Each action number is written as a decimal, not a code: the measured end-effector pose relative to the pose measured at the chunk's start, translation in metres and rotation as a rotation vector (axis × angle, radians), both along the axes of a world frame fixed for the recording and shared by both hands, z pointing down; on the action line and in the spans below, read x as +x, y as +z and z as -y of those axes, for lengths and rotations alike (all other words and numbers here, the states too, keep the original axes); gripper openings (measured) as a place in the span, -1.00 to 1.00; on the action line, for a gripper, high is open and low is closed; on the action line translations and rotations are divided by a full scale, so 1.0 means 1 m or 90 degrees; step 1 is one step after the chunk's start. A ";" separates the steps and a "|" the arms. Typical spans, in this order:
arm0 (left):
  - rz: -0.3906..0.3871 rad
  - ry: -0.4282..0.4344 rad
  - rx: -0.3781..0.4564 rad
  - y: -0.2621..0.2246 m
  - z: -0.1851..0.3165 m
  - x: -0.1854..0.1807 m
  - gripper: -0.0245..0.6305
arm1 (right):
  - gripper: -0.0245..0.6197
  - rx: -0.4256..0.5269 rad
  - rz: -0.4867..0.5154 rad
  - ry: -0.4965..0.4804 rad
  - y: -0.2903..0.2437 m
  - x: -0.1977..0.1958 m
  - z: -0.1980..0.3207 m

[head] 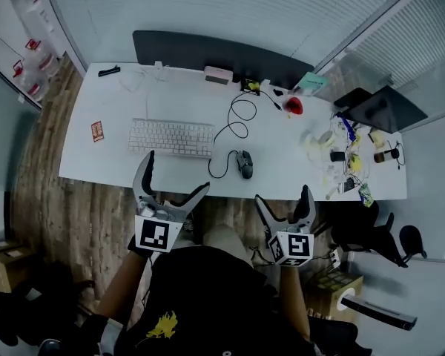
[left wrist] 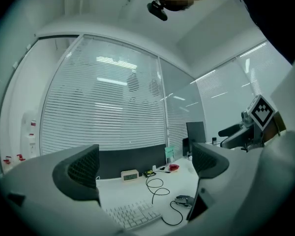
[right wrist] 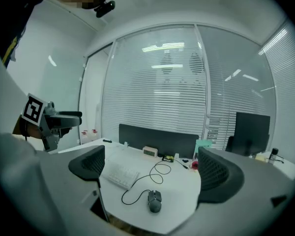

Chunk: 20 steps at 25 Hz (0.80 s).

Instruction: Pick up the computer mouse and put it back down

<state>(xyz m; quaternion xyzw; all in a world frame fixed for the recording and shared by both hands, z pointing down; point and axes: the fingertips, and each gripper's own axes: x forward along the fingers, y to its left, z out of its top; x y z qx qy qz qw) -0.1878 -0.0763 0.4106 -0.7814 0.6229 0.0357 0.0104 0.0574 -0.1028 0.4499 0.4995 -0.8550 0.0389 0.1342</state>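
While left gripper (head: pixel 176 173) and right gripper (head: pixel 282 196) hang near the desk (head: pixel 111 154) front edge, both sets of jaws stand wide apart with nothing between them. Mouse (head: pixel 245 163) sits on the desk near that edge, just right of the keyboard (head: pixel 172 136), cable (head: pixel 233 128) looping away behind it. Left gripper view clips it: mouse half hidden behind one jaw, keyboard's near end cut off by the gripper body. Right gripper view shows the mouse whole, framed between the jaws but well beyond them. Clutter at the desk's right end is too small to identify. Each gripper view catches the other gripper at its edge; head view shows both.
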 end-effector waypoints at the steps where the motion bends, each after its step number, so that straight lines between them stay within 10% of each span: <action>1: -0.005 0.005 -0.003 0.003 0.004 0.000 0.87 | 0.93 -0.008 -0.006 0.008 0.006 -0.001 0.004; 20: 0.000 0.018 -0.114 0.106 0.081 -0.004 0.86 | 0.88 -0.159 -0.087 0.007 0.158 -0.015 0.097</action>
